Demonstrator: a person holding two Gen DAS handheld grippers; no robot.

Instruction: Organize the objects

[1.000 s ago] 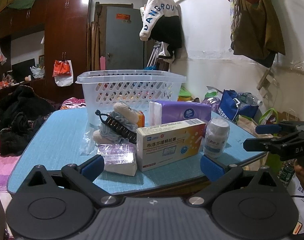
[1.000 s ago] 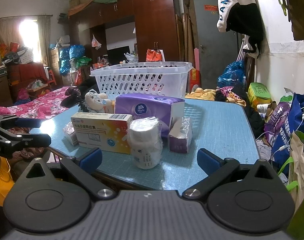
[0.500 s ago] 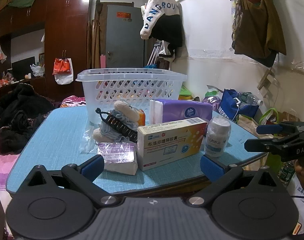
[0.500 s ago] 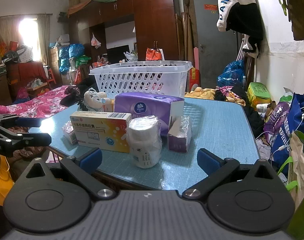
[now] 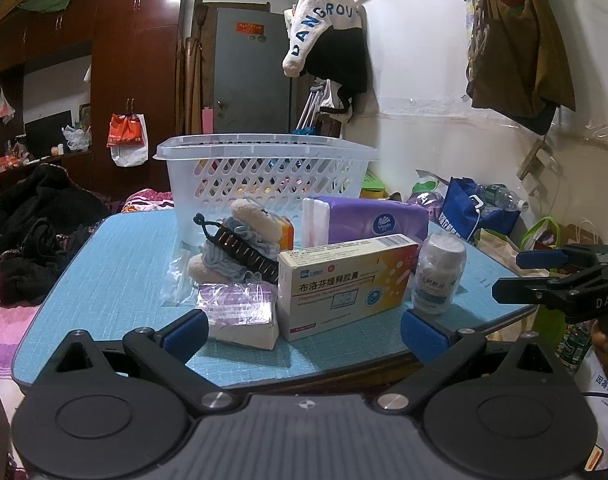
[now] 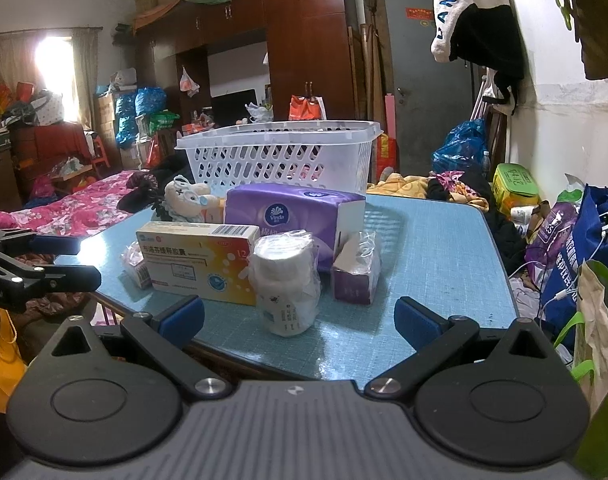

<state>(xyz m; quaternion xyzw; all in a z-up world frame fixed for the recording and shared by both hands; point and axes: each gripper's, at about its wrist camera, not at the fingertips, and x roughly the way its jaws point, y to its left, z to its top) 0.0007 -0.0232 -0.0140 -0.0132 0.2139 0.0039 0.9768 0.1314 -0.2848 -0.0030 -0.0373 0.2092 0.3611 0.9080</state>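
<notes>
Both tongs, left tongs (image 5: 301, 330) and right tongs (image 6: 299, 316), hang wide open and empty at the lower frame edge, nothing yet gathered: medicine box (image 5: 346, 280) and bottle (image 6: 285, 284) at centre need grasping and lifting into the basket (image 5: 265, 176) behind.
</notes>
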